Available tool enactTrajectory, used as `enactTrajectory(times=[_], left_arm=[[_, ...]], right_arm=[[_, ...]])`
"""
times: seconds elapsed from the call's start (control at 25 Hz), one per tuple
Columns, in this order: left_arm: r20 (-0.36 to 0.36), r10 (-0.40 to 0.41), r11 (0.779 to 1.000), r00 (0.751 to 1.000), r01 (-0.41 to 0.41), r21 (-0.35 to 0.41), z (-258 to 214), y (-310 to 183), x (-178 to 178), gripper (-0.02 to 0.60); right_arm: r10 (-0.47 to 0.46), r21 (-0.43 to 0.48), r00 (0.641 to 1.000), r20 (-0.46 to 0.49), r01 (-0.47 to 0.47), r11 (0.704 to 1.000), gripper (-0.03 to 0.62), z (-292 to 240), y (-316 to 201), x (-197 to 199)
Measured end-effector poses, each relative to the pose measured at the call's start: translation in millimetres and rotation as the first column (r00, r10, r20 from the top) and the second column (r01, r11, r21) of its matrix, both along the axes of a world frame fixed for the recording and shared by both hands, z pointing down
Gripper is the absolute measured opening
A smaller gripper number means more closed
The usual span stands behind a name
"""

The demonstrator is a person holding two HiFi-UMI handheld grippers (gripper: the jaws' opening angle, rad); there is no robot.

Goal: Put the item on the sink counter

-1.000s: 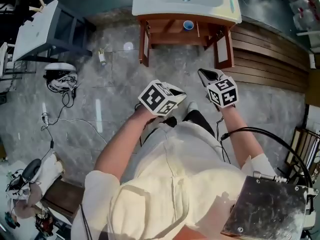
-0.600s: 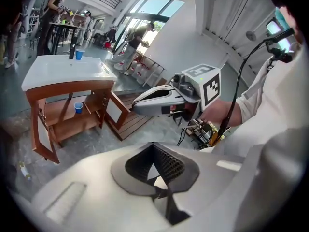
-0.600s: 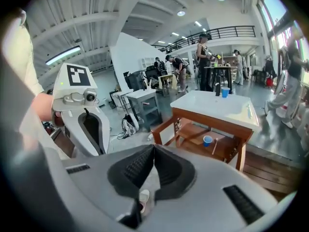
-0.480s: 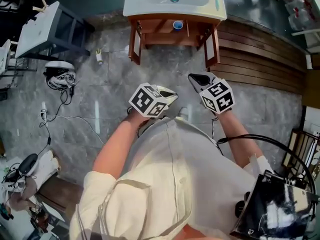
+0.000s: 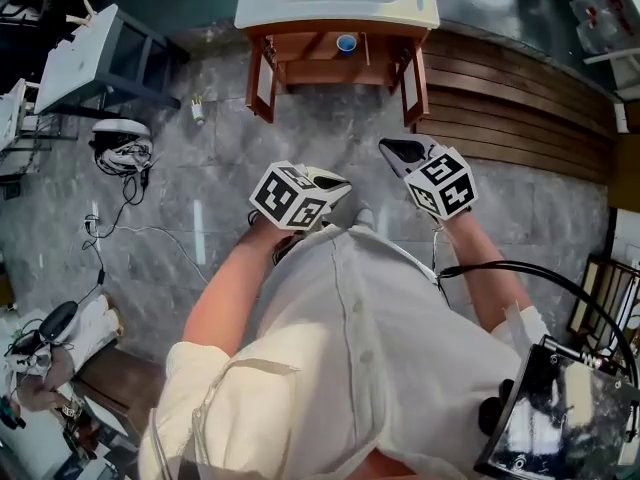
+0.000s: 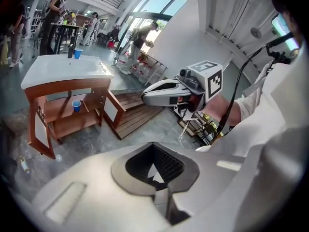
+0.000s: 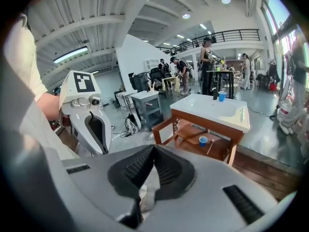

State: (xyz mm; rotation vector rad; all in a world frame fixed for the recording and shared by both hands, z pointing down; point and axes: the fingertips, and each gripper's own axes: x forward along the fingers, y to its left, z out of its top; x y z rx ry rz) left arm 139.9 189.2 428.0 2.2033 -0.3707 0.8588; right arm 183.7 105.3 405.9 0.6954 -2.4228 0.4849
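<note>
Sink (image 5: 300, 13) has slid left in view; I'm still approaching.
Left claw (image 5: 343, 182), right claw (image 5: 389, 148) stay shut, empty; cup (image 5: 346, 43) untouched.

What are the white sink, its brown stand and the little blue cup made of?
The sink looks like glazed ceramic: plain white, smooth and shiny. The stand looks like varnished wood, judging by its reddish-brown boards. The blue cup is probably plastic or paper, but it's too small to tell.
</note>
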Motion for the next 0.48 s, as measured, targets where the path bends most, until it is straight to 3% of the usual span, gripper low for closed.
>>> enactTrajectory(times=[0.48], left_arm=[[0.005,-0.013,1.000,1.000,0.013,0.012,1,26,16,0.005]], right_arm=[[-0.007,-0.004,1.000,0.025,0.007,1.000,0.006,2,34,18]])
